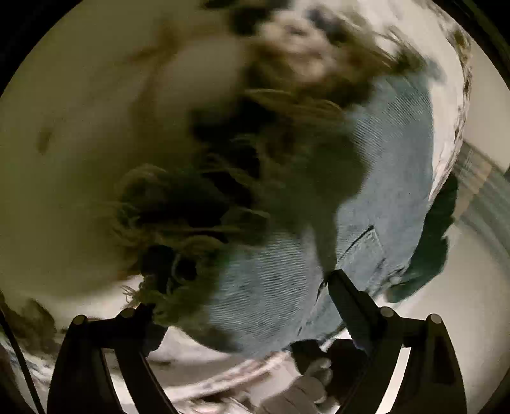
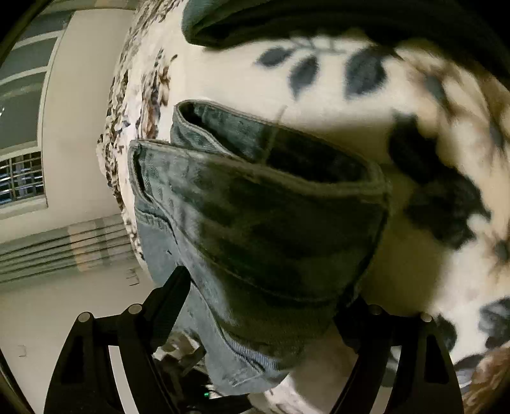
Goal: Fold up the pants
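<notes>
Left gripper (image 1: 242, 293): fingers spread wide, denim between them, right fingertip against the jeans (image 1: 366, 197); can't tell if it's actually gripping. Frame is motion-blurred. Jeans run up and right from the fingers over a floral blanket (image 1: 79, 127).

Right gripper (image 2: 264, 302): fingers wide apart, jeans (image 2: 255, 223) bunched between them; grip unclear. Hem openings of both legs face the camera, stacked. Floral blanket (image 2: 318, 89) beneath, dark green cloth (image 2: 287, 19) beyond.
</notes>
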A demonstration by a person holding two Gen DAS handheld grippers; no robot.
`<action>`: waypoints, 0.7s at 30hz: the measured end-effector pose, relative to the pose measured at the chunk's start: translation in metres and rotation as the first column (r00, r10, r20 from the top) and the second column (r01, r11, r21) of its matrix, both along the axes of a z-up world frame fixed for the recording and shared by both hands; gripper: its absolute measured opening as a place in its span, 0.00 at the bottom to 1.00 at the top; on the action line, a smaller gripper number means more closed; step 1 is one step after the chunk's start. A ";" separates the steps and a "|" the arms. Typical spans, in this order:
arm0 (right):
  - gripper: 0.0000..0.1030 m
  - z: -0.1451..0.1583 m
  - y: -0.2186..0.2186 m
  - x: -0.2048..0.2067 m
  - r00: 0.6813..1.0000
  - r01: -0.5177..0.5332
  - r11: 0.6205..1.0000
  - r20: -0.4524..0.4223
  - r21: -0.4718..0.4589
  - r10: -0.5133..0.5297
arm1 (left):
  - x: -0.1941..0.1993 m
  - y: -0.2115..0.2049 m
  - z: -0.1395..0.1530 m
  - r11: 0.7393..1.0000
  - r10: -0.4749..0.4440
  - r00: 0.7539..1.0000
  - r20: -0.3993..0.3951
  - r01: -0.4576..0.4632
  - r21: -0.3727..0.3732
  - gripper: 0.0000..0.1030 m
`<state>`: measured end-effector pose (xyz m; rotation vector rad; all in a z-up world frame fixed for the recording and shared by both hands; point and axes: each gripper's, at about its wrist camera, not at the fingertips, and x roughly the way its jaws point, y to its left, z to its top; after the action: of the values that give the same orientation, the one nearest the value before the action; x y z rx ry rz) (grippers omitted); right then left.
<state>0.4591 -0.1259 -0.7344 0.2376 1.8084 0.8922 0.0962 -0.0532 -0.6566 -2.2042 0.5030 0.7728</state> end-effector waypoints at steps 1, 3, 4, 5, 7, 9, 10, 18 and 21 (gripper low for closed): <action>0.77 0.002 0.002 -0.001 0.999 0.010 1.000 0.031 -0.014 -0.009 | 0.005 0.000 0.006 0.999 -0.045 0.998 -0.040 0.046 0.029 0.74; 0.60 0.005 0.003 -0.005 0.996 0.024 0.997 0.091 -0.076 -0.017 | 0.018 0.007 0.022 0.977 -0.165 0.979 -0.124 0.179 0.118 0.52; 0.51 0.009 0.002 -0.006 0.994 0.036 0.996 0.104 -0.083 -0.027 | 0.022 0.011 0.030 0.962 -0.205 0.968 -0.145 0.226 0.151 0.41; 0.45 0.012 0.000 -0.007 0.994 0.054 0.995 0.103 -0.080 -0.046 | 0.026 0.017 0.038 0.944 -0.244 0.958 -0.153 0.270 0.187 0.36; 0.40 0.018 -0.006 -0.009 0.992 0.095 0.993 0.087 -0.074 -0.088 | 0.030 0.030 0.053 0.916 -0.287 0.945 -0.159 0.319 0.242 0.28; 0.37 0.031 -0.016 -0.015 0.988 0.141 0.989 0.074 -0.053 -0.137 | 0.028 0.048 0.075 0.868 -0.330 0.929 -0.165 0.367 0.333 0.27; 0.36 0.036 -0.022 -0.019 0.986 0.155 0.987 0.066 -0.043 -0.152 | 0.022 0.054 0.081 0.853 -0.340 0.926 -0.163 0.377 0.361 0.27; 0.54 0.021 -0.059 -0.069 0.986 0.167 0.982 0.021 -0.086 -0.166 | -0.047 0.035 0.026 0.951 -0.164 0.986 0.024 0.152 0.270 0.43; 0.64 0.001 -0.064 -0.058 0.974 0.213 0.976 -0.070 -0.045 -0.216 | -0.067 0.020 0.007 0.973 -0.066 0.994 0.086 0.045 0.228 0.51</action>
<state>0.4013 -0.1903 -0.7330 0.4390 1.8257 0.7041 0.0287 -0.0336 -0.6491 -1.9962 0.4075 0.6605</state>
